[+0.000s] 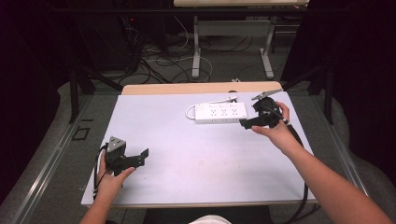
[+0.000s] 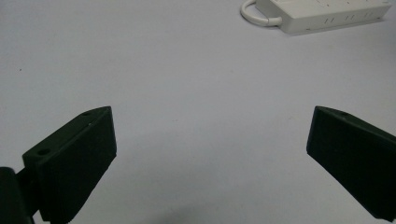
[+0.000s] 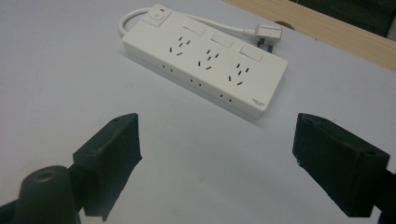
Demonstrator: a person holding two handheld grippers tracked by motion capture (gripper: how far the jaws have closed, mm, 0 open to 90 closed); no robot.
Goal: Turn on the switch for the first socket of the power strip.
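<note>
A white power strip [image 1: 221, 112] with three socket groups lies flat on the far right part of the white table mat [image 1: 196, 154]. Its short cord loops round the left end, and its plug [image 1: 232, 99] rests just behind it. My right gripper [image 1: 246, 123] hovers at the strip's right end, held in a hand, jaws wide apart and empty. In the right gripper view the power strip [image 3: 205, 60] and plug [image 3: 267, 33] lie just beyond my right gripper [image 3: 217, 140]. My left gripper [image 1: 142, 157] is open near the front left. In the left gripper view my left gripper [image 2: 210, 140] is over bare mat, the power strip [image 2: 322, 14] far off.
The mat covers a wooden tabletop whose far edge [image 1: 196, 87] shows behind the strip. Beyond the table are floor cables [image 1: 163, 63] and the metal legs [image 1: 196, 51] of another table. Dark curtains flank both sides.
</note>
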